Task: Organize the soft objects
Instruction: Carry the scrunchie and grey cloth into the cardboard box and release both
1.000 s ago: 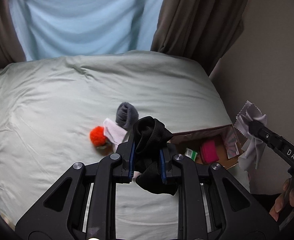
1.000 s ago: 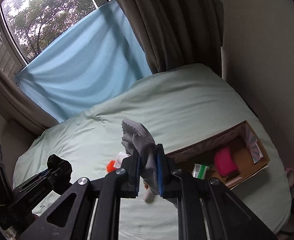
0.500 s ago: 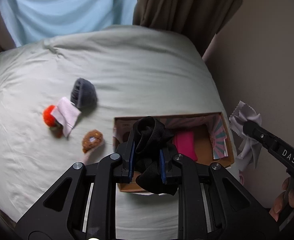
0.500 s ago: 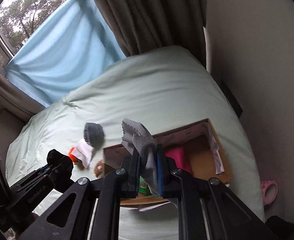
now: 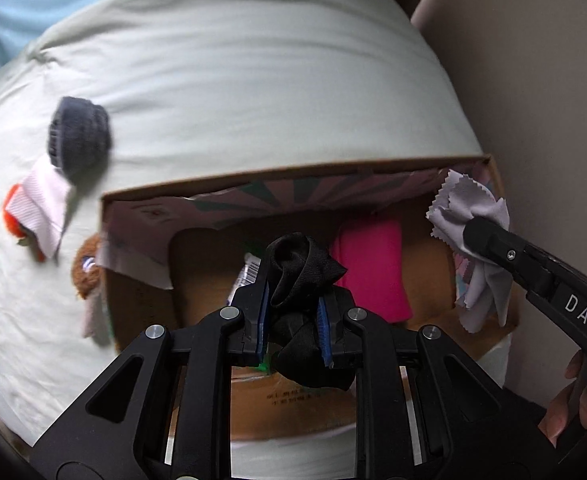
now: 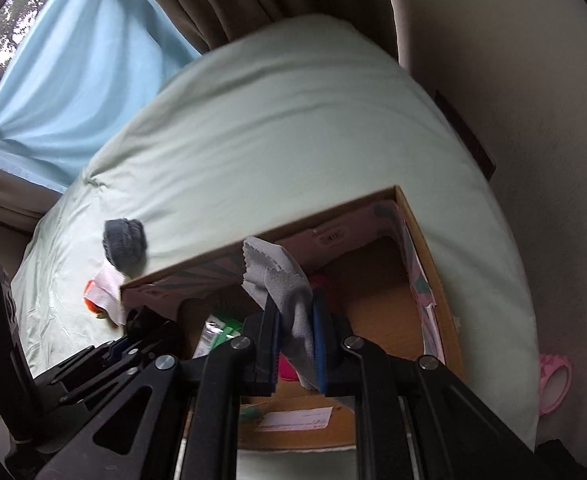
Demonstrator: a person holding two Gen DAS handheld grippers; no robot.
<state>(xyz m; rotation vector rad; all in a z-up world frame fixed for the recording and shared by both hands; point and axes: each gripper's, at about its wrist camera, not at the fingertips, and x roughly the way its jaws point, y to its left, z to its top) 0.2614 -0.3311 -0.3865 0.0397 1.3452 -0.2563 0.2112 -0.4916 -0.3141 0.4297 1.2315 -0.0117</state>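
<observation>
My left gripper [image 5: 292,312] is shut on a black cloth [image 5: 299,268] and holds it over the open cardboard box [image 5: 293,172] on the bed. My right gripper [image 6: 296,332] is shut on a grey cloth [image 6: 283,280] above the same box [image 6: 425,248]; it also shows in the left wrist view [image 5: 481,236], over the box's right side. A pink soft item [image 5: 369,264] lies inside the box. A dark grey rolled sock [image 5: 79,140], a white cloth [image 5: 41,204] over an orange toy [image 5: 11,224] and a brown plush [image 5: 87,268] lie left of the box.
The pale green bed sheet [image 5: 233,92] stretches behind the box. A beige wall [image 6: 513,80] stands close on the right, curtains [image 6: 73,60] at the back. A pink roll [image 6: 553,384] lies beside the bed. A green-and-white packet [image 6: 217,330] lies in the box.
Both grippers have moved forward and down over the box, still holding their cloths. The box now fills the middle of both views.
</observation>
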